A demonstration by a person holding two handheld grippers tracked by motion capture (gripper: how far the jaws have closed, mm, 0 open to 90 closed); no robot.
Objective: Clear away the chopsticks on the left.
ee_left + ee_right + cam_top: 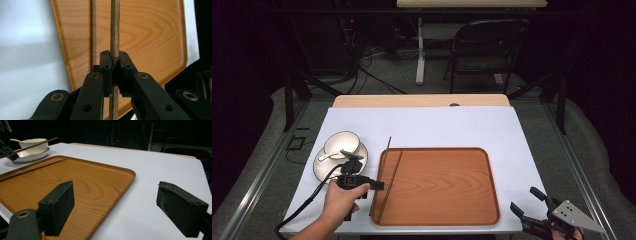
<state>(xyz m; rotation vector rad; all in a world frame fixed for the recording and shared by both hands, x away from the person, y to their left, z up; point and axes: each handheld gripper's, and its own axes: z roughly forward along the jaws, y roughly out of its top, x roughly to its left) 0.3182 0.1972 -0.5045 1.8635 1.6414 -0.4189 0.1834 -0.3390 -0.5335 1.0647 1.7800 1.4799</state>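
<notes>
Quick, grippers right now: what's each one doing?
Left gripper: shut on a chopstick above the tray.
Right gripper: open, holding nothing.

We see a thin, dark brown wooden chopstick [114,30] clamped between the pads of the left claw [115,65], held straight along the left edge of the wooden tray [452,185]. A second chopstick [394,172] lies flat inside the tray, beside that same edge.
</notes>
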